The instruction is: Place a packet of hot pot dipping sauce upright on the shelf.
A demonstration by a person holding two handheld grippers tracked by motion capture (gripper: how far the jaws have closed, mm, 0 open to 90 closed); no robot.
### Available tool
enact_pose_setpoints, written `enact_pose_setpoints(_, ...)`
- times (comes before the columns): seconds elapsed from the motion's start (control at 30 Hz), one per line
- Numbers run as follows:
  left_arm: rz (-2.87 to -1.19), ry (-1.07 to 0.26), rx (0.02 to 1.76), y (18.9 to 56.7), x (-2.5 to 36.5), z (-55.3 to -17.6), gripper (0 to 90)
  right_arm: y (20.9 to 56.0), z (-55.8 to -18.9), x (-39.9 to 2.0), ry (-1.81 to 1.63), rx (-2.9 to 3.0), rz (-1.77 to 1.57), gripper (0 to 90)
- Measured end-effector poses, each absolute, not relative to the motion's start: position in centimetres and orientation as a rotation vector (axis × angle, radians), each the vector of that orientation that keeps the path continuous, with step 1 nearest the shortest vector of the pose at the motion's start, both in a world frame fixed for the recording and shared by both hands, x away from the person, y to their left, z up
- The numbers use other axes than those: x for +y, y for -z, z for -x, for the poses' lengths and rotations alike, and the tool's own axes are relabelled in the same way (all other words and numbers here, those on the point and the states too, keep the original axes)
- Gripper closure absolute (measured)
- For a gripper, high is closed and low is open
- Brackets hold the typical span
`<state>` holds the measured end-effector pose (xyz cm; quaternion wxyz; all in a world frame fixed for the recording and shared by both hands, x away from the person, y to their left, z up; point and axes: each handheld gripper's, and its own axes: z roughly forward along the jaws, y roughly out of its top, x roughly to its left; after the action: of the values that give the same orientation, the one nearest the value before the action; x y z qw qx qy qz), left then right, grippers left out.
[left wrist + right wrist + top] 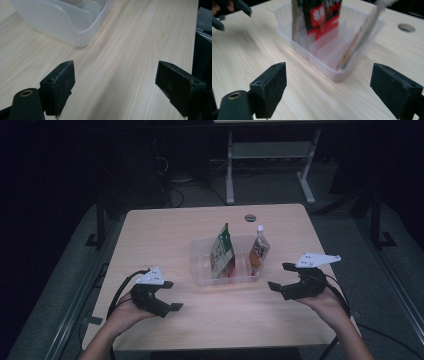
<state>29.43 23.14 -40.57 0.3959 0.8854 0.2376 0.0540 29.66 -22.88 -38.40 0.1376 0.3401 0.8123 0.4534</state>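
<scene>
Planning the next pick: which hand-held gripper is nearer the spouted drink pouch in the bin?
Right. The right hand-held gripper sits just right of the spouted drink pouch; the left hand-held gripper lies beyond the bin's opposite end.

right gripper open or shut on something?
Open. In the right gripper view the right gripper has its jaws standing wide apart with bare table between them, short of the clear bin.

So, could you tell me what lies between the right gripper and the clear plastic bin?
Only bare wooden table, as the right gripper view shows, between the right gripper and the clear plastic bin.
</scene>
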Motion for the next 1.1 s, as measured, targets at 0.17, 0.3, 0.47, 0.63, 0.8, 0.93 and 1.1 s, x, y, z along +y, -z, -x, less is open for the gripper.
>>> enact_pose_setpoints(0.17,-2.237,-0.147,0.637,41.2,23.9,-29.0,15.8,40.0,-29.3,-24.3,-1.265,2.327,-1.024,13.2)
enact_pose_setpoints(0.3,-2.226,-0.158,0.654,41.9,24.5,-28.8,15.9,41.3,-29.0,-25.1,-1.224,2.314,-1.050,12.6)
enact_pose_setpoints(0.47,-2.226,-0.173,0.672,43.0,25.2,-28.6,16.1,43.1,-28.9,-26.1,-1.212,2.276,-1.071,12.6)
enact_pose_setpoints(0.63,-2.268,-0.190,0.672,44.3,25.9,-29.0,16.0,44.6,-28.8,-26.5,-1.170,2.298,-1.083,12.3)
enact_pose_setpoints(0.8,-2.269,-0.209,0.660,44.5,26.2,-29.3,15.6,45.3,-29.1,-26.8,-1.122,2.307,-1.068,11.2)
enact_pose_setpoints(0.93,-2.278,-0.221,0.646,44.4,26.3,-29.5,15.6,45.9,-29.4,-27.4,-1.095,2.311,-1.104,11.1)
enact_pose_setpoints(1.1,-2.260,-0.225,0.654,44.4,26.4,-29.6,15.7,45.7,-29.3,-27.7,-1.112,2.291,-1.111,10.9)
